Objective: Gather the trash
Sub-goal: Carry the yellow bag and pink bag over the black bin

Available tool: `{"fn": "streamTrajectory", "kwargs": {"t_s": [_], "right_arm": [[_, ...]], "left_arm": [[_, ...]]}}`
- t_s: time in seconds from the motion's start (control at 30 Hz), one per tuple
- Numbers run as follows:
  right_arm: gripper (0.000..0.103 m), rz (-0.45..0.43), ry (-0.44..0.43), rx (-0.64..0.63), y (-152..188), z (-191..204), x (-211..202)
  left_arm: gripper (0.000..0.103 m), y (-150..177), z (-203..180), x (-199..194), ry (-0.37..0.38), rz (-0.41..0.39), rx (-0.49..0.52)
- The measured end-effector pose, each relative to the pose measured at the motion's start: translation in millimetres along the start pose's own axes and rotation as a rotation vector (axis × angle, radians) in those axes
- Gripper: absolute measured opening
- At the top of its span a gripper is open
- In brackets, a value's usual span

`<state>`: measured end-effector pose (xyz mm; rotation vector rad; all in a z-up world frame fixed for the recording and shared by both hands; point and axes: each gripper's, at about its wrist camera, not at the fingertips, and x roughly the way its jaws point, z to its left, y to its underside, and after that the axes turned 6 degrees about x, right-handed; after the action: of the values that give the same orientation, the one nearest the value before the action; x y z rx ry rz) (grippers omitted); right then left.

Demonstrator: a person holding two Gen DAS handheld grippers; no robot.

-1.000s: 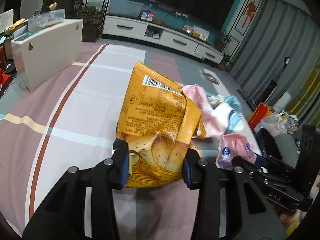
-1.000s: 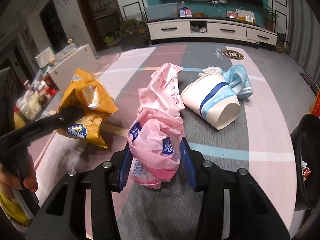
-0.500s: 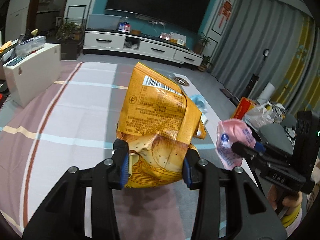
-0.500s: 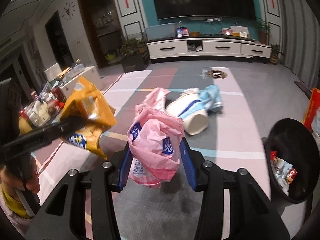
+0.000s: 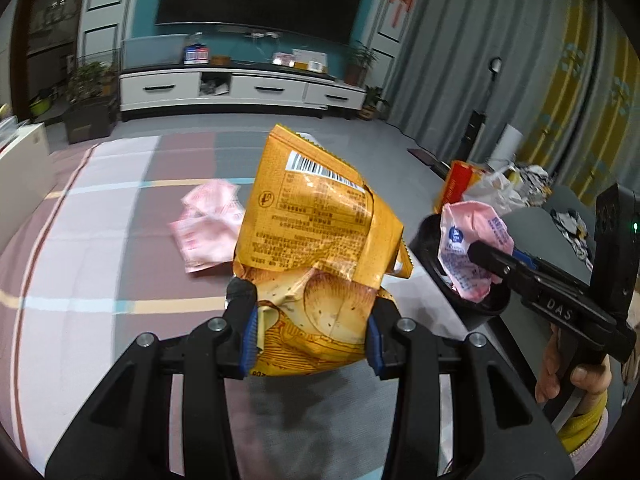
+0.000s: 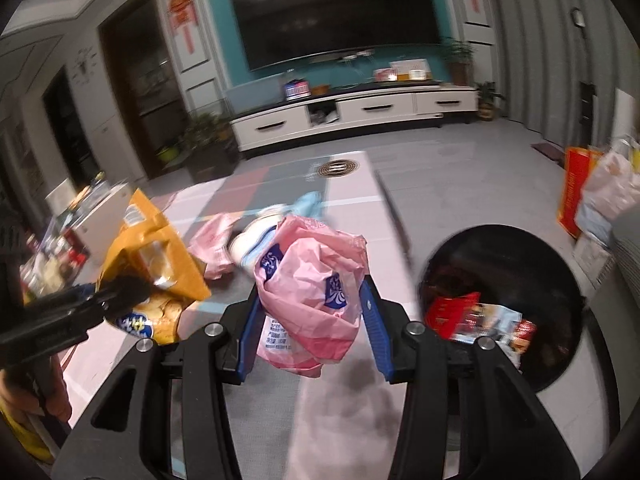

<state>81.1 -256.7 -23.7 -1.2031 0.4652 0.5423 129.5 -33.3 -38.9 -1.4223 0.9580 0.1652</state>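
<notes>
Striped rug [image 5: 100,248]: near edge cut off by both gripper bodies, surface motion-blurred in both views.
Black trash bin [image 6: 560,264]: right rim cropped by the fisheye edge in the right wrist view; wrappers inside, print unreadable.
Orange chip bag [image 5: 316,248]: clamped between the left gripper [image 5: 312,338] fingers, lifted off the rug. Barcode and a block of small print on the back, too fine to read; bottom edge hidden behind the fingers.
Pink plastic bag [image 6: 312,296]: pinched between the right gripper [image 6: 312,332] fingers, in the air just left of the bin. Blue logo patches, characters not legible.
Pink wrapper [image 5: 208,228] on the rug, blurred.
Paper cup [image 6: 250,246] mostly hidden behind the pink plastic bag.
"DAS" reads on the right gripper's body in the left wrist view.
</notes>
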Motion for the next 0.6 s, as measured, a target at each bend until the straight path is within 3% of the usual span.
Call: {"fn": "streamTrajectory", "kwargs": {"t_s": [0.6], "right_arm": [[0.047, -0.071, 0.132, 0.264, 5.3, -122.2, -38.7]], "left_arm": [[0.044, -39.4, -138.5, 72.1, 0.162, 0.037, 0.165]]}}
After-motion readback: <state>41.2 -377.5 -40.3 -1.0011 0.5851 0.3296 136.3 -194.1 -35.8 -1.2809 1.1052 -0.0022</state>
